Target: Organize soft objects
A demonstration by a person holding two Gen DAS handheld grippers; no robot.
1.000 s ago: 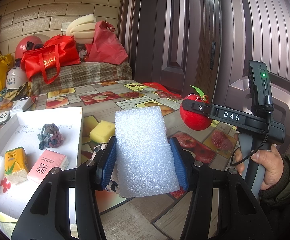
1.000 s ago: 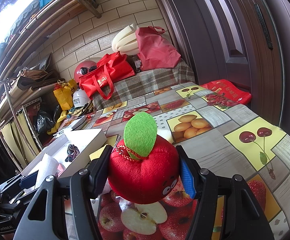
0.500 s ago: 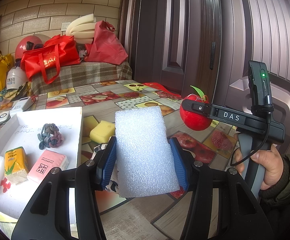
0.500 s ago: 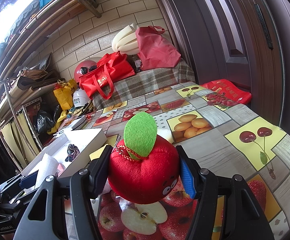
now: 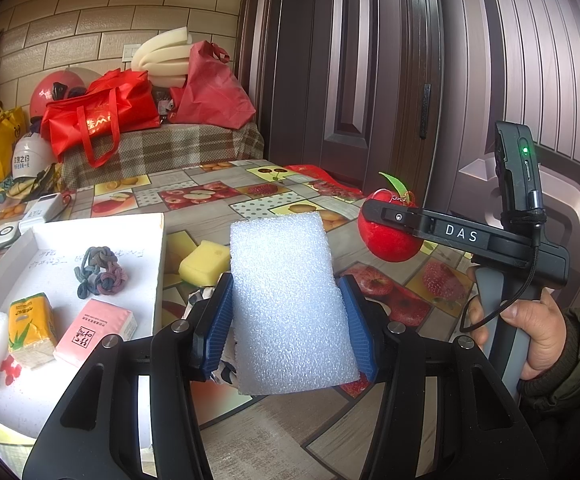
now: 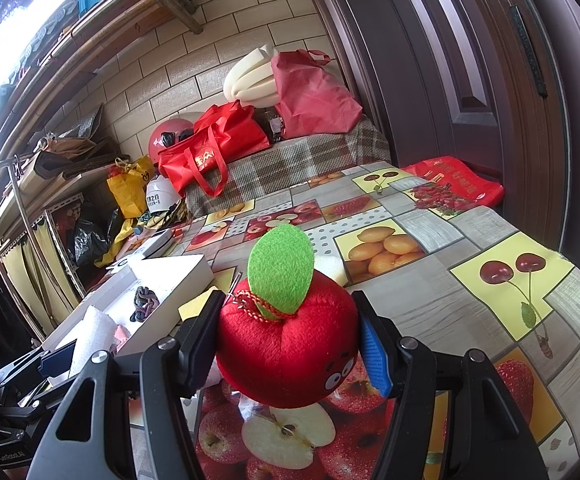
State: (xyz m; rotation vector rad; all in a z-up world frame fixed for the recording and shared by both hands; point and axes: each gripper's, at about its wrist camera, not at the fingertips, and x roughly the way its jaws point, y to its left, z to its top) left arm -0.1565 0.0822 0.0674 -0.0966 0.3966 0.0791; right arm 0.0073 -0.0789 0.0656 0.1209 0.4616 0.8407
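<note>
Nothing moved: left tongs (image 5: 286, 312) clamp foam block (image 5: 290, 300), right tongs (image 6: 290, 344) clamp plush apple (image 6: 286, 344).

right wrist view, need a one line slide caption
Right gripper shut on a red plush apple above the fruit-print tablecloth, white tray of soft items at left.
</note>
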